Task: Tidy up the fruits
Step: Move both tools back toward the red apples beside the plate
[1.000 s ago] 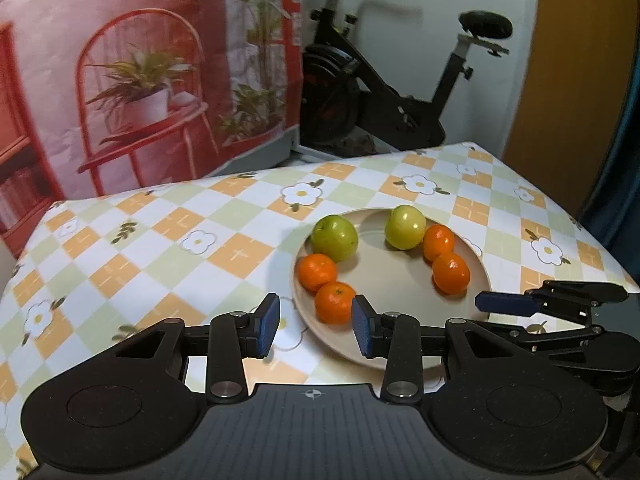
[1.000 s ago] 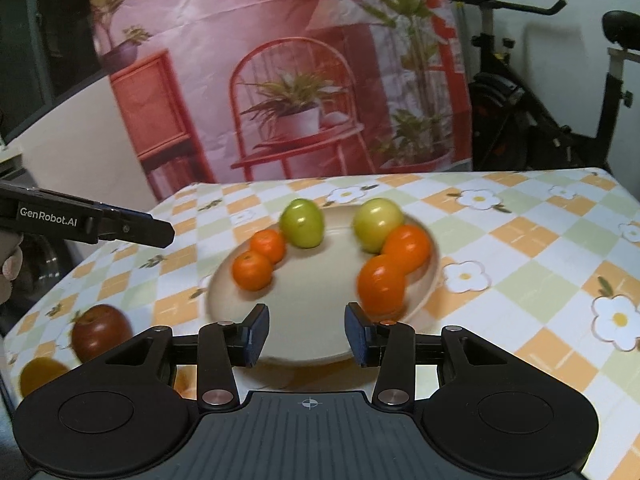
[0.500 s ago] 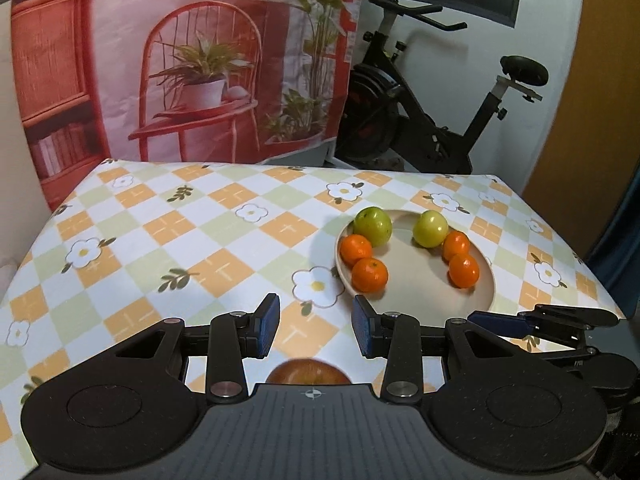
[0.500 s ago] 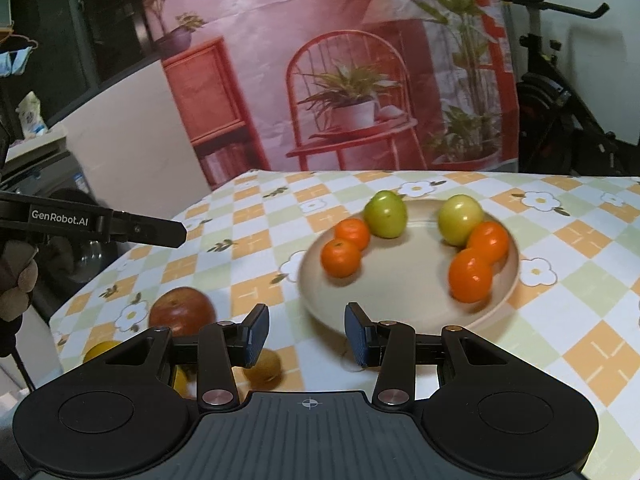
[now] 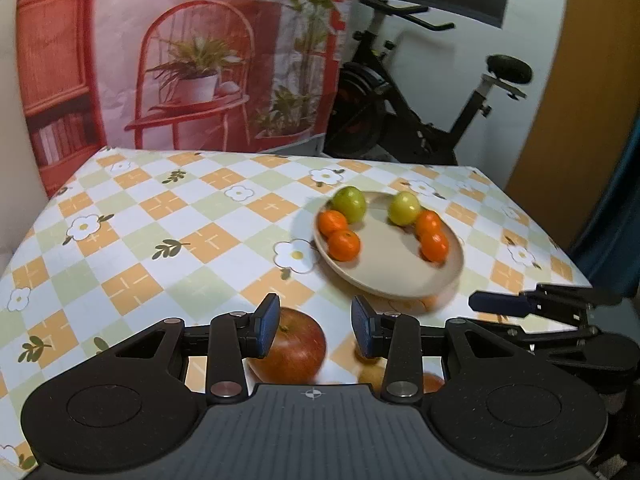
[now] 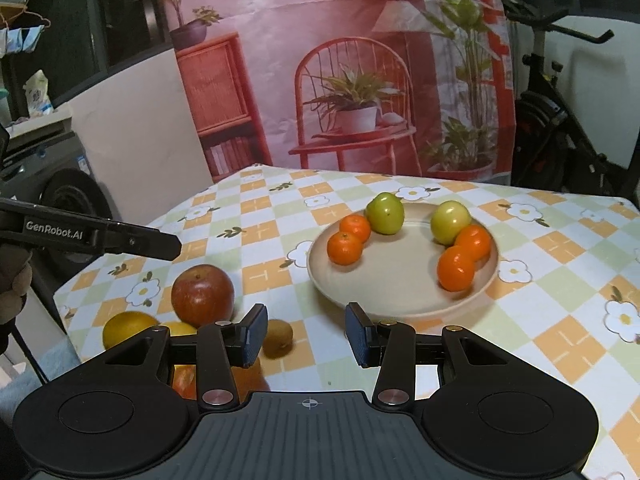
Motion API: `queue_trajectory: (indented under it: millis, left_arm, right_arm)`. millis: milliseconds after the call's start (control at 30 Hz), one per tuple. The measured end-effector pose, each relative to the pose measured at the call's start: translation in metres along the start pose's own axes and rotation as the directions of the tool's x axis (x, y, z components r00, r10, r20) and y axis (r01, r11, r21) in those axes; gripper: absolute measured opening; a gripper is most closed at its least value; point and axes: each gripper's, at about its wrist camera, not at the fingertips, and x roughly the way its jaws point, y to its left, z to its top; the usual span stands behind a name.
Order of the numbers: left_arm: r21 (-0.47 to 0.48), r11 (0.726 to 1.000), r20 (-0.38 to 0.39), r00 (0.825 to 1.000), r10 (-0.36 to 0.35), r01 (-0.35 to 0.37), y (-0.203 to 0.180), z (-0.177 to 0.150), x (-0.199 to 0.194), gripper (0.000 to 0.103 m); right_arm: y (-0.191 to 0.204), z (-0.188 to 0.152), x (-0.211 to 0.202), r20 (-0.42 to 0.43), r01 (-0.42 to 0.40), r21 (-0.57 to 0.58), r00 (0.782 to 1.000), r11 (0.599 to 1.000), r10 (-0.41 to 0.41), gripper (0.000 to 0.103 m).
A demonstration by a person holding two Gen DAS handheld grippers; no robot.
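A beige plate (image 5: 390,252) on the checked tablecloth holds two green apples (image 5: 350,204) and several tangerines (image 5: 343,244). A red apple (image 5: 296,350) lies on the cloth in front of the plate, just below my left gripper (image 5: 315,328), which is open with nothing between its pads. In the right wrist view the plate (image 6: 400,280) is ahead, and the red apple (image 6: 202,294), a kiwi (image 6: 278,336) and a yellow fruit (image 6: 128,330) lie to its near left. My right gripper (image 6: 306,334) is open and empty, above the cloth by the kiwi.
One finger of the right gripper (image 5: 496,305) reaches in at the right of the left wrist view; a finger of the left gripper (image 6: 120,238) shows at the left of the right wrist view. More orange fruit (image 6: 184,384) sits under the right gripper. An exercise bike (image 5: 420,120) stands behind the table.
Both grippers have drawn back from the plate toward the near side of the table. The red apple, kiwi and other loose fruit have come into view. Both still stand slightly apart and empty.
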Motion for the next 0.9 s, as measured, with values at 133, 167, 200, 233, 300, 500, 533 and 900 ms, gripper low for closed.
queue_trajectory:
  millis: [133,167,200,233,300,500,533,900]
  left_arm:
    - [0.008,1.0,0.014,1.0,-0.018,0.018,-0.008,-0.004,-0.012,0.042]
    - [0.01,1.0,0.018,1.0,-0.024,0.023,-0.009,-0.006,-0.015,0.042]
    - [0.011,1.0,0.018,0.999,-0.029,0.028,-0.01,-0.007,-0.017,0.042]
    - [0.01,0.999,0.016,0.999,-0.033,0.033,-0.012,-0.009,-0.018,0.042]
    - [0.012,0.999,0.009,0.999,-0.046,0.046,-0.015,-0.012,-0.02,0.041]
    - [0.05,0.996,-0.008,0.997,-0.078,0.079,-0.021,-0.015,-0.014,0.042]
    - [0.049,0.995,-0.016,0.996,-0.085,0.086,-0.021,-0.017,-0.011,0.041]
    - [0.025,0.993,-0.078,0.99,-0.115,0.117,-0.015,-0.022,0.011,0.041]
  right_arm:
    - [0.005,-0.009,-0.013,-0.01,0.0,-0.014,1.0,1.0,0.0,0.044]
    - [0.008,-0.012,-0.017,-0.015,-0.002,-0.026,1.0,1.0,0.002,0.046]
    - [0.011,-0.015,-0.02,-0.021,-0.005,-0.035,1.0,0.999,0.004,0.046]
    - [0.013,-0.018,-0.022,-0.028,-0.008,-0.043,1.0,0.999,0.007,0.046]
    - [0.017,-0.024,-0.025,-0.043,-0.015,-0.053,0.999,0.998,0.013,0.048]
    - [0.017,-0.033,-0.018,-0.084,-0.052,-0.027,0.995,0.998,0.05,0.051]
    - [0.017,-0.034,-0.016,-0.095,-0.063,-0.025,0.994,0.998,0.06,0.052]
    - [0.027,-0.041,0.014,-0.197,-0.163,-0.069,0.969,0.984,0.147,0.06]
